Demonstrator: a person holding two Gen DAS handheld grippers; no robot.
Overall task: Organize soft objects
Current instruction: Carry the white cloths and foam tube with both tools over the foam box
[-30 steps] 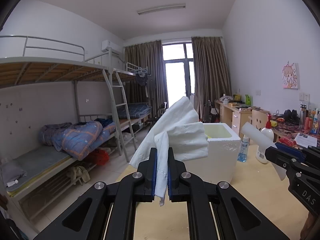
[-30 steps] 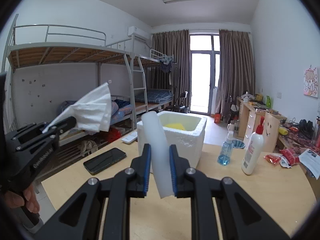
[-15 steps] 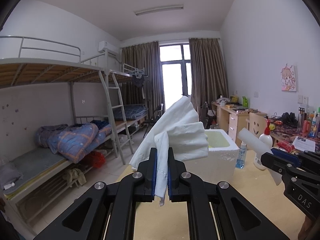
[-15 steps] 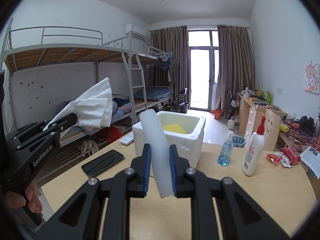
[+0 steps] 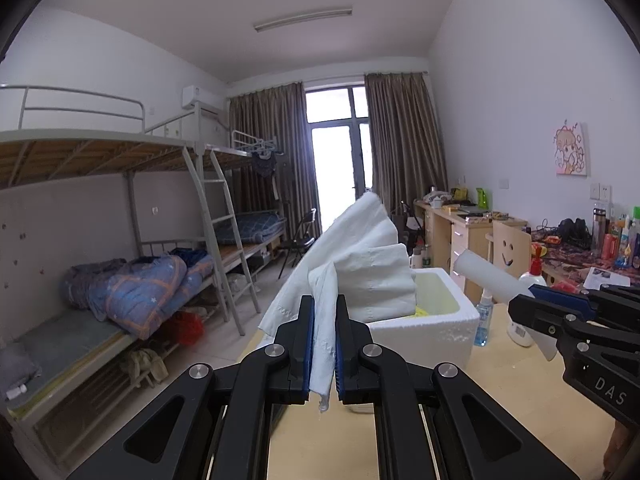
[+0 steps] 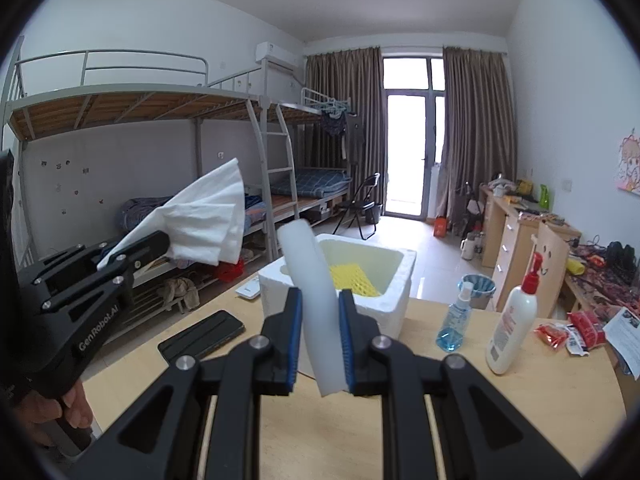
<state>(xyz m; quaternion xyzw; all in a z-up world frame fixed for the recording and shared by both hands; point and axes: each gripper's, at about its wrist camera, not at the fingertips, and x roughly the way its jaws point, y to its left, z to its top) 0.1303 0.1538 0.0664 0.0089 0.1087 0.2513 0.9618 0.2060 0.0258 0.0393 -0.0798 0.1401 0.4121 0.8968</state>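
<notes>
My left gripper [image 5: 322,344] is shut on a white tissue [image 5: 352,264] and holds it up above the wooden table, in front of the white foam box [image 5: 432,332]. It also shows in the right wrist view [image 6: 132,252] with the tissue [image 6: 204,220]. My right gripper [image 6: 319,336] is shut on a white foam strip [image 6: 316,292], held upright before the foam box [image 6: 340,284]. A yellow mesh piece [image 6: 352,276] lies inside the box. The right gripper shows in the left wrist view [image 5: 528,308] with the strip [image 5: 488,276].
A black phone [image 6: 202,334] lies on the wooden table [image 6: 500,420] at the left. A blue spray bottle [image 6: 458,318], a white pump bottle [image 6: 512,320] and red packets [image 6: 572,330] stand at the right. Bunk beds [image 6: 140,140] line the left wall.
Both grippers have come slightly closer to the foam box, holding the same things. The box looks a little larger and lower in both views.
</notes>
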